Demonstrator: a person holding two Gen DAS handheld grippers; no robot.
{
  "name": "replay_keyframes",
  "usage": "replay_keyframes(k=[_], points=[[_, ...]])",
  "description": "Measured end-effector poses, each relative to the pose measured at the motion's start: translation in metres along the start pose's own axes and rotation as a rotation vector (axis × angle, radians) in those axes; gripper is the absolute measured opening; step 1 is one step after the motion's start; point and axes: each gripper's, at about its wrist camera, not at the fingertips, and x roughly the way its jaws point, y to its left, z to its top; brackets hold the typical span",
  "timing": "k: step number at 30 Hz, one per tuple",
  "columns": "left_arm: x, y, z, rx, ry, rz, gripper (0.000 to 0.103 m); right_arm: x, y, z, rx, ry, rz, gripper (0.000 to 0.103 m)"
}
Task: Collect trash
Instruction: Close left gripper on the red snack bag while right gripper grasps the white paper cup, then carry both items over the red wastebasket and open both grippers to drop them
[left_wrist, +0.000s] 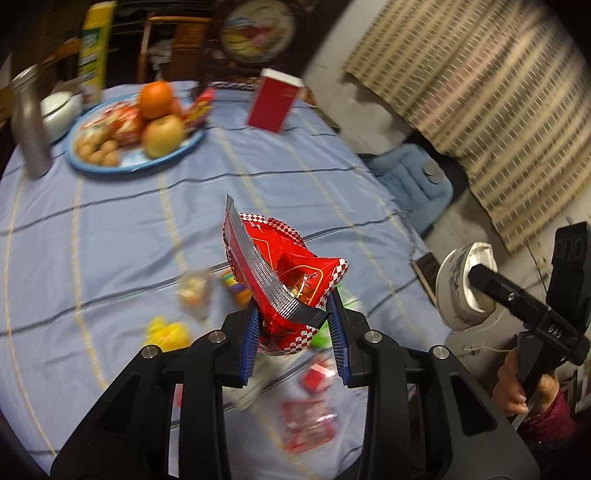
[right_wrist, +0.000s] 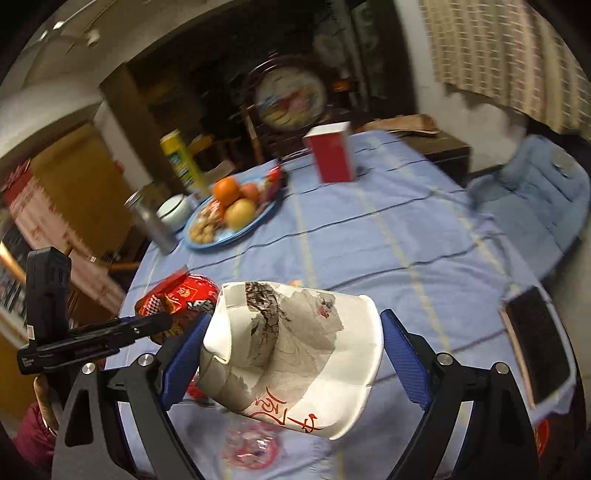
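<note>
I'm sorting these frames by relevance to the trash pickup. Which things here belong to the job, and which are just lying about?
Job:
red snack bag, in the left hand-held gripper
crumpled paper cup, in the right hand-held gripper
loose wrappers on the table

Lying about:
fruit plate
red box
metal bottle

Red checkered snack bag (left_wrist: 284, 273): torn open, upright, above blue tablecloth (left_wrist: 110, 229). Crumpled white paper cup (right_wrist: 291, 354): on its side, also above tablecloth.

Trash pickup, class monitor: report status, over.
Left gripper shut on red snack bag. Right gripper shut on crushed paper cup. More wrappers on the table. Nothing blocking.
</note>
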Motion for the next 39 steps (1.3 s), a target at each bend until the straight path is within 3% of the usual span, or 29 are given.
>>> replay_keyframes(k=[10, 17, 23, 30, 39], points=[[0.046, -0.103, 0.028, 0.12, 0.026, -0.099, 0.035, -0.065, -0.114, 0.0, 0.147, -0.111, -0.104, 0.089], [0.084, -0.178, 0.037, 0.255, 0.087, -0.18, 0.035, -0.107, -0.19, -0.029, 0.295, -0.166, -0.226, 0.089], [0.124, -0.24, 0.038, 0.353, 0.173, -0.287, 0.035, -0.144, -0.251, -0.075, 0.451, -0.193, -0.364, 0.089], [0.157, -0.299, 0.025, 0.445, 0.264, -0.375, 0.035, -0.169, -0.315, -0.153, 0.648, -0.151, -0.507, 0.089], [0.179, -0.361, 0.006, 0.533, 0.319, -0.39, 0.035, -0.138, -0.406, -0.24, 0.843, -0.033, -0.575, 0.09]])
